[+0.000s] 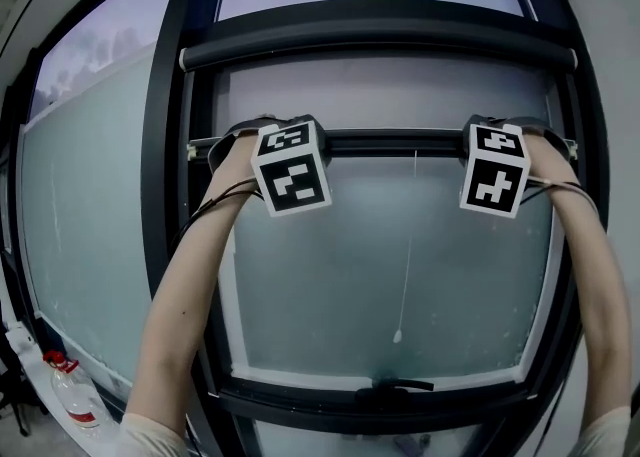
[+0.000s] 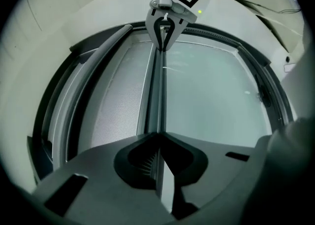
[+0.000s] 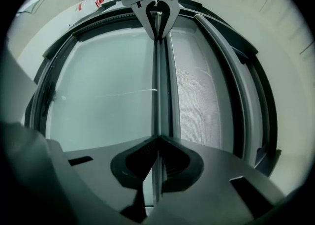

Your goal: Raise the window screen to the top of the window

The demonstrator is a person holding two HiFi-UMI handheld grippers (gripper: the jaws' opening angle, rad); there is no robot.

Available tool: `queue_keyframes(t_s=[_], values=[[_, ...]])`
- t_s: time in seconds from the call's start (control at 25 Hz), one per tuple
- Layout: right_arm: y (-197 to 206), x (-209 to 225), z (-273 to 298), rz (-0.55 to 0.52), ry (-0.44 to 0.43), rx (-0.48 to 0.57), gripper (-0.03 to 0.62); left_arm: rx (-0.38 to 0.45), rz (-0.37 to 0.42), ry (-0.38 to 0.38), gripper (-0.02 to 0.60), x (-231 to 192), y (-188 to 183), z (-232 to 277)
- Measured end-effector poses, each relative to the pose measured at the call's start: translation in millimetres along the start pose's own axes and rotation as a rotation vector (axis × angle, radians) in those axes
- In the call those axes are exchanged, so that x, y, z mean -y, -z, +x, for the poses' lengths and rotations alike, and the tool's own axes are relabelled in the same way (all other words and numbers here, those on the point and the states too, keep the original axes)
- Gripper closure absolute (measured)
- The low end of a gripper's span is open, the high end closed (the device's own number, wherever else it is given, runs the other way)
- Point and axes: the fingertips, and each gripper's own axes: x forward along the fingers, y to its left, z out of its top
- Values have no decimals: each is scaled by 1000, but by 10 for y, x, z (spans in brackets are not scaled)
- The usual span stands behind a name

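Since your left tongs (image 2: 158,140) and right tongs (image 3: 157,140) are both clamped shut on the screen's bottom bar (image 1: 395,141), one near each end, I'd say you're mid-lift rather than setting up a grab. The bar sits in the upper part of the window, with a band of mesh (image 1: 380,90) showing between it and the roller housing (image 1: 380,30) up top, so there's one last stretch to go. The next move, I reckon, is a straight push up with both arms at the same pace, so the bar stays level and doesn't jam in the side tracks (image 1: 553,245), stopping once it meets the housing. The pull cord (image 1: 408,255) hangs loose off the bar over the glass (image 1: 330,285) and shouldn't get in your way. From the head view the marker cubes (image 1: 291,167) cover the actual pinch, so you only get the grip from the gripper views. The bar's ends are hard to make out where they meet the frame. I also can't tell whether there's a catch at the top, or how tight the roller's spring is.
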Motion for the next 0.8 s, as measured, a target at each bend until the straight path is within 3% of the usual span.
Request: queue_keyframes(t_s=[0.2, 0.56, 0.8], values=[[7, 594, 85, 0, 89, -15, 574, -9, 15, -50, 555, -593, -30, 62], [11, 1289, 156, 25, 185, -31, 572, -4, 39, -156, 555, -1287, -66, 98], [18, 1629, 159, 31, 265, -41, 572, -72, 102, -253, 555, -1624, -93, 106]])
